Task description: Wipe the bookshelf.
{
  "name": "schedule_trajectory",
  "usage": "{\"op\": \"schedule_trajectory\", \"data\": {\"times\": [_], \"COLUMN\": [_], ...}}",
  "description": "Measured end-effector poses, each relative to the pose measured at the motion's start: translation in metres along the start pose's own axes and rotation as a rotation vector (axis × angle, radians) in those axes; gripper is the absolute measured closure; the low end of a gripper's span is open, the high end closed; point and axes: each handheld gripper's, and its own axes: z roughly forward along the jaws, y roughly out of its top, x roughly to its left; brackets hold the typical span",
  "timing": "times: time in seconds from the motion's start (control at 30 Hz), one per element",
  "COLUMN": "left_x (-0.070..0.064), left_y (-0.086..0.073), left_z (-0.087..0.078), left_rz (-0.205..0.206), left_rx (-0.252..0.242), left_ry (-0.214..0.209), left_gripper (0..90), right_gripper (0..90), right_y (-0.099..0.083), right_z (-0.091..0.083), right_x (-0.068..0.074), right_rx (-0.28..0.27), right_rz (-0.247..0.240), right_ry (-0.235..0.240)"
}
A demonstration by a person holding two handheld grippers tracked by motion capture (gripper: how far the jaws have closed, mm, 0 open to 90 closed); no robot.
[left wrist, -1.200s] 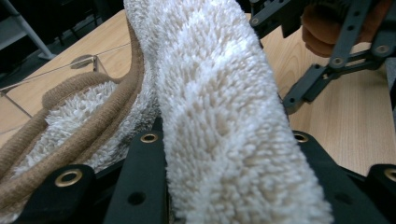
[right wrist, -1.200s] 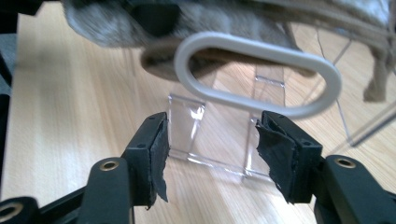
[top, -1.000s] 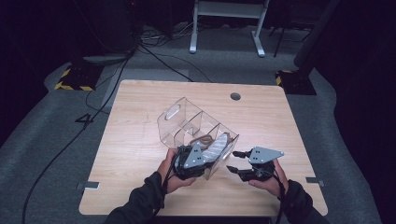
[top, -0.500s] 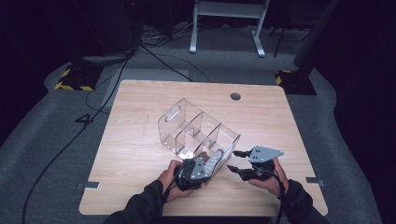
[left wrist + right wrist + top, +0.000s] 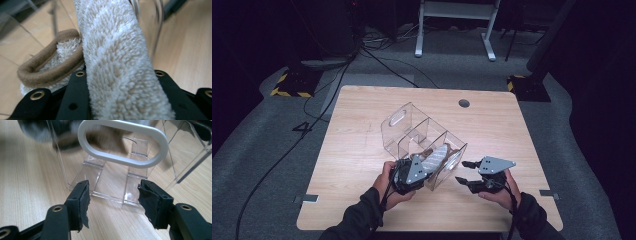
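Two grippers work at the 6 o'clock edge of the wooden surface (image 5: 362, 135). The left gripper (image 5: 414, 170) has its jaws closed on a fluffy cream slipper (image 5: 117, 65), which it holds at the near end of the clear divided organizer (image 5: 412, 135). The right gripper (image 5: 112, 200), at 3 o'clock from the organizer, has its jaws wide open and empty, facing the white oval handle (image 5: 122, 143). The organizer looks light, so pushing the slipper in may slide or tip it unless the right gripper steadies it.
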Motion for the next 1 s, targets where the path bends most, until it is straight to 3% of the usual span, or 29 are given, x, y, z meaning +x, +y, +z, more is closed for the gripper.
{"op": "schedule_trajectory", "data": {"times": [0.07, 0.23, 0.5, 0.6, 0.77, 0.83, 0.9, 1.0], "left_x": [0.002, -0.002, -0.003, -0.001, -0.004, -0.005, -0.004, -0.008], "left_y": [0.003, -0.002, -0.016, -0.027, -0.039, -0.041, -0.043, -0.047], "left_z": [0.0, 0.016, 0.034, 0.042, 0.051, 0.051, 0.051, 0.05], "left_rz": [-0.021, -0.021, -0.059, -0.077, -0.073, -0.069, -0.073, -0.04], "left_rx": [0.008, 0.077, 0.161, 0.193, 0.241, 0.243, 0.23, 0.234], "left_ry": [0.038, 0.056, 0.036, -0.002, -0.041, -0.053, -0.095, -0.112], "left_gripper": [67.2, 67.4, 67.9, 68.0, 68.0, 68.0, 68.0, 68.2], "right_gripper": [41.8, 41.4, 41.1, 41.0, 40.7, 40.4, 40.1, 39.1], "right_y": [0.0, 0.0, -0.001, -0.001, -0.001, 0.0, 0.0, 0.002], "right_z": [0.0, 0.001, 0.001, 0.0, -0.002, -0.004, -0.006, -0.01], "right_x": [0.0, 0.001, 0.002, 0.001, -0.002, -0.004, -0.005, -0.007], "right_rx": [0.001, 0.005, 0.009, 0.005, -0.002, -0.009, -0.016, -0.031], "right_rz": [0.0, -0.002, -0.002, -0.004, 0.002, 0.003, 0.004, 0.009], "right_ry": [-0.002, 0.001, 0.003, 0.002, -0.004, -0.007, -0.014, -0.023]}}
